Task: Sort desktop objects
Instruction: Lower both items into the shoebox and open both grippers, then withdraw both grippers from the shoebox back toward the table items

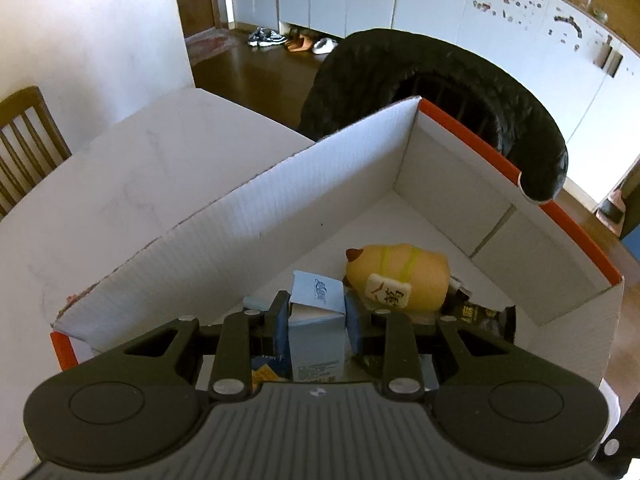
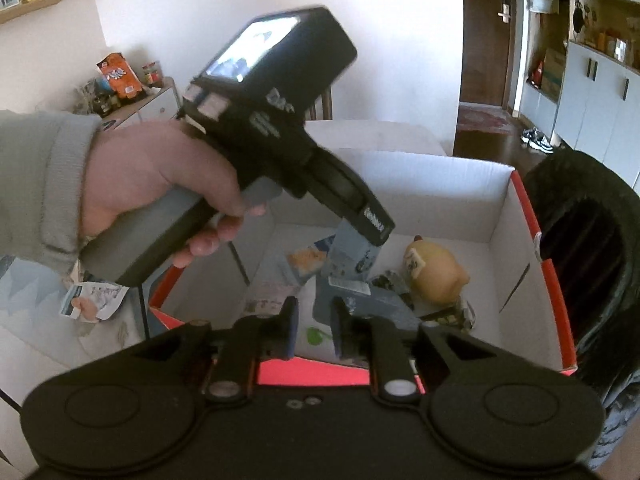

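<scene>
My left gripper [image 1: 317, 307] is shut on a small pale blue carton [image 1: 317, 328] and holds it inside the white cardboard box [image 1: 240, 216] with red edges. In the right wrist view the left gripper's fingertips [image 2: 376, 224] hold the same carton [image 2: 352, 252] above the box's contents. A yellow plush toy [image 1: 400, 278] lies in the box just beyond the carton, beside a dark snack packet [image 1: 486, 316]. My right gripper [image 2: 314, 330] is open and empty above the box's near red rim [image 2: 316, 374].
A black round basket [image 1: 440, 80] stands behind the box. A wooden chair [image 1: 24, 140] is at the far left. In the right wrist view, a torn paper wrapper [image 2: 92, 300] lies on the table left of the box. Several packets lie on the box floor [image 2: 280, 292].
</scene>
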Available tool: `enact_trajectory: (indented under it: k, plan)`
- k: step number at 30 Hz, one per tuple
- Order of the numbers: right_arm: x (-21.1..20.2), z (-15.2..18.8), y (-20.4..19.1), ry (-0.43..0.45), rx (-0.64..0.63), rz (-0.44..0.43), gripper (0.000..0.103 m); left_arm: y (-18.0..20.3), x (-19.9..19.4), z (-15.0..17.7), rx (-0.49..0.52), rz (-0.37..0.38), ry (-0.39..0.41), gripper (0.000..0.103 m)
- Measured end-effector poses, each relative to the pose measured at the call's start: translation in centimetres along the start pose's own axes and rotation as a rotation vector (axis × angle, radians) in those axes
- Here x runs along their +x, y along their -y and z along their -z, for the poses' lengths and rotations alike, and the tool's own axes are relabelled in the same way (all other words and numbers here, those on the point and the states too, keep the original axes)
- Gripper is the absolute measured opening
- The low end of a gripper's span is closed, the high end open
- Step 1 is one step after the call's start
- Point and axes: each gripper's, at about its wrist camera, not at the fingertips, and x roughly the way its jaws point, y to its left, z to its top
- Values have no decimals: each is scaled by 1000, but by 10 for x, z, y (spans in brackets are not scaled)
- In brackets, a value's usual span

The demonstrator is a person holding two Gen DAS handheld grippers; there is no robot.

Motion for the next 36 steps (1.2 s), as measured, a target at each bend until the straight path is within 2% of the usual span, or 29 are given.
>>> enact_trajectory:
  k: [6, 17, 27, 28, 29, 30, 31, 36]
  plan:
    - [-3, 0, 2, -14, 16, -1, 41, -3, -4, 1, -25, 2, -4, 28]
    - [3, -3, 13, -44, 55, 19, 47, -7, -17, 14, -34, 23, 3, 29]
    - [0, -7, 25, -40, 89, 47, 57, -8, -42, 31, -37, 84, 28, 31]
    - [0, -8, 26, -39, 92, 51, 57, -9, -45, 33, -42, 93, 30, 32]
    - [-1, -8, 27, -38, 94, 53, 58, -10, -48, 35, -45, 102, 33, 42]
    - [-1, -9, 28, -37, 95, 54, 58, -11, -51, 38, -48, 109, 41, 57]
    - [-2, -9, 29, -36, 96, 55, 60, -11, -56, 41, -49, 111, 56, 63]
    - [-2, -12, 30, -28, 96, 61, 63, -9, -75, 50, -31, 133, 96, 64]
